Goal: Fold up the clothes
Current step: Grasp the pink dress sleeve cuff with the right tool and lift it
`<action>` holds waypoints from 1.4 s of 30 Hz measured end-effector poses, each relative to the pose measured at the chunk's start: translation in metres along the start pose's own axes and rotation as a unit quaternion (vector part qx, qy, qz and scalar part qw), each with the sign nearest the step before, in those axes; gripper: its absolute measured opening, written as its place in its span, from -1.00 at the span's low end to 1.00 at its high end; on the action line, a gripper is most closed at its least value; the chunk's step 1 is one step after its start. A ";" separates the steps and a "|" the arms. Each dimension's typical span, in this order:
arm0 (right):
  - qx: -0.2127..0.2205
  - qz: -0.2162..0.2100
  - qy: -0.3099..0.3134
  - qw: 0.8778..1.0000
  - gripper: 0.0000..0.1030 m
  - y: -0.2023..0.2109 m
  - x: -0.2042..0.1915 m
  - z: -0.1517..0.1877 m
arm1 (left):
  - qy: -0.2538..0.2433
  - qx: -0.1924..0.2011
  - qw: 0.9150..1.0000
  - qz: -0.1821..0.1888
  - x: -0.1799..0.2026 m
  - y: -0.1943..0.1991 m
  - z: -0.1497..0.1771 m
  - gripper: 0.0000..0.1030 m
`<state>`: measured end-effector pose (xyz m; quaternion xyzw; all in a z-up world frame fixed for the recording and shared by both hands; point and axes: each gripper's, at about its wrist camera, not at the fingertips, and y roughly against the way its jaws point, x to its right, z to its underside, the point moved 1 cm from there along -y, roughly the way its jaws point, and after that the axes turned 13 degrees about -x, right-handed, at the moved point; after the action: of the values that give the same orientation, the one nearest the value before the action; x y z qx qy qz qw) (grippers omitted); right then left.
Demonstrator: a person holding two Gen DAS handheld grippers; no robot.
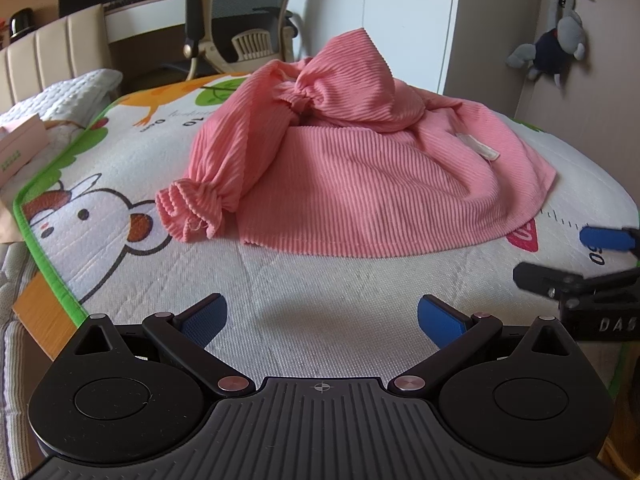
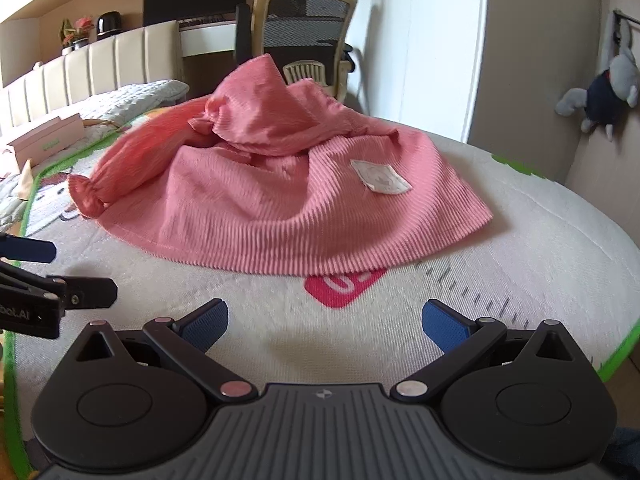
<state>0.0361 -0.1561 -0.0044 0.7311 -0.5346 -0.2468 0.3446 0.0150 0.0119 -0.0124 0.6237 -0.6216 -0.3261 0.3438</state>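
Observation:
A pink ribbed top (image 1: 340, 168) (image 2: 280, 200) lies crumpled in a heap on a printed play mat (image 1: 312, 300) (image 2: 520, 240). One gathered sleeve cuff (image 1: 188, 212) (image 2: 86, 196) sticks out to the left, and a white label (image 2: 380, 178) shows on its right side. My left gripper (image 1: 322, 320) is open just short of the hem, nothing between its blue pads. My right gripper (image 2: 324, 322) is open too, in front of the hem's right part. Each gripper shows at the edge of the other's view: the right gripper (image 1: 580, 260) and the left gripper (image 2: 52, 272).
The mat with a green border (image 1: 44, 264) covers a bed. A pink box (image 1: 20, 144) (image 2: 48, 136) sits at the left, an office chair (image 1: 244, 20) (image 2: 304, 28) stands behind the bed, and a grey plush toy (image 1: 556, 48) (image 2: 604, 92) hangs on the right wall.

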 end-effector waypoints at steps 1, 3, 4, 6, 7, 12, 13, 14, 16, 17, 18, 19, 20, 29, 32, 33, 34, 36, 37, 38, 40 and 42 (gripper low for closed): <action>0.003 -0.004 0.004 1.000 1.00 0.000 0.001 -0.004 | -0.002 0.001 1.000 -0.001 0.000 0.000 -0.001 1.00; 0.010 -0.013 0.008 1.000 1.00 0.000 0.004 -0.016 | -0.009 0.004 1.000 -0.002 -0.001 0.000 -0.005 1.00; 0.013 -0.024 0.002 1.000 1.00 -0.003 0.008 -0.024 | -0.015 0.010 1.000 0.000 -0.001 0.001 -0.010 1.00; 0.013 -0.051 -0.014 0.999 1.00 -0.012 0.016 -0.038 | -0.027 0.030 0.999 0.007 -0.004 0.006 -0.023 1.00; 0.010 -0.066 -0.024 0.997 1.00 -0.018 0.021 -0.044 | -0.032 0.045 0.998 0.013 -0.006 0.009 -0.031 1.00; -0.023 -0.126 -0.082 0.988 1.00 -0.053 0.039 -0.060 | -0.097 0.098 0.989 0.058 -0.025 0.013 -0.092 1.00; -0.032 -0.136 -0.095 0.986 1.00 -0.059 0.043 -0.059 | -0.103 0.102 0.987 0.068 -0.031 0.011 -0.105 1.00; -0.025 -0.144 -0.104 0.984 1.00 -0.060 0.046 -0.058 | -0.101 0.108 0.986 0.073 -0.036 0.008 -0.116 1.00; -0.020 -0.157 -0.117 0.980 1.00 -0.061 0.051 -0.057 | -0.094 0.104 0.986 0.093 -0.049 -0.004 -0.137 1.00; -0.029 -0.157 -0.116 0.980 1.00 -0.062 0.051 -0.060 | -0.091 0.094 0.985 0.109 -0.055 -0.012 -0.146 1.00; -0.039 -0.158 -0.114 0.980 1.00 -0.064 0.051 -0.063 | -0.088 0.083 0.985 0.126 -0.062 -0.021 -0.155 1.00; -0.029 -0.146 -0.097 0.984 1.00 -0.062 0.049 -0.071 | -0.078 0.057 0.984 0.149 -0.070 -0.033 -0.162 1.00; -0.018 -0.135 -0.080 0.988 1.00 -0.060 0.047 -0.079 | -0.059 0.036 0.984 0.166 -0.078 -0.043 -0.167 1.00; 0.065 -0.051 0.051 0.995 0.76 -0.066 0.042 -0.166 | -0.032 0.051 0.992 0.115 -0.112 -0.066 -0.183 1.00; 0.041 -0.066 0.038 0.996 0.46 -0.085 0.044 -0.169 | -0.037 0.040 0.992 0.114 -0.109 -0.087 -0.183 1.00; 0.032 -0.071 0.034 0.996 0.43 -0.091 0.045 -0.170 | -0.040 0.039 0.992 0.111 -0.106 -0.094 -0.181 1.00; 0.024 -0.076 0.030 0.996 0.40 -0.097 0.046 -0.171 | -0.045 0.037 0.992 0.110 -0.105 -0.099 -0.179 1.00; 0.008 -0.086 0.021 0.996 -0.06 -0.110 0.047 -0.173 | -0.056 0.033 0.992 0.108 -0.101 -0.108 -0.176 0.99; 0.000 -0.091 0.017 0.996 -0.16 -0.116 0.048 -0.174 | -0.063 0.031 0.992 0.103 -0.100 -0.111 -0.174 0.90; -0.008 -0.096 0.013 0.995 -0.23 -0.122 0.049 -0.174 | -0.070 0.028 0.992 0.097 -0.099 -0.113 -0.172 0.77; -0.024 -0.105 0.004 0.994 -0.49 -0.135 0.050 -0.176 | -0.066 0.016 0.992 0.111 -0.103 -0.116 -0.169 0.29; -0.040 -0.115 -0.004 0.993 -0.55 -0.147 0.052 -0.178 | -0.044 0.007 0.990 0.133 -0.109 -0.114 -0.163 0.14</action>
<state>0.2721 -0.1345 -0.0031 0.7723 -0.4377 -0.3092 0.3410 0.2123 0.1232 -0.0195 0.5227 -0.7159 -0.3005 0.3520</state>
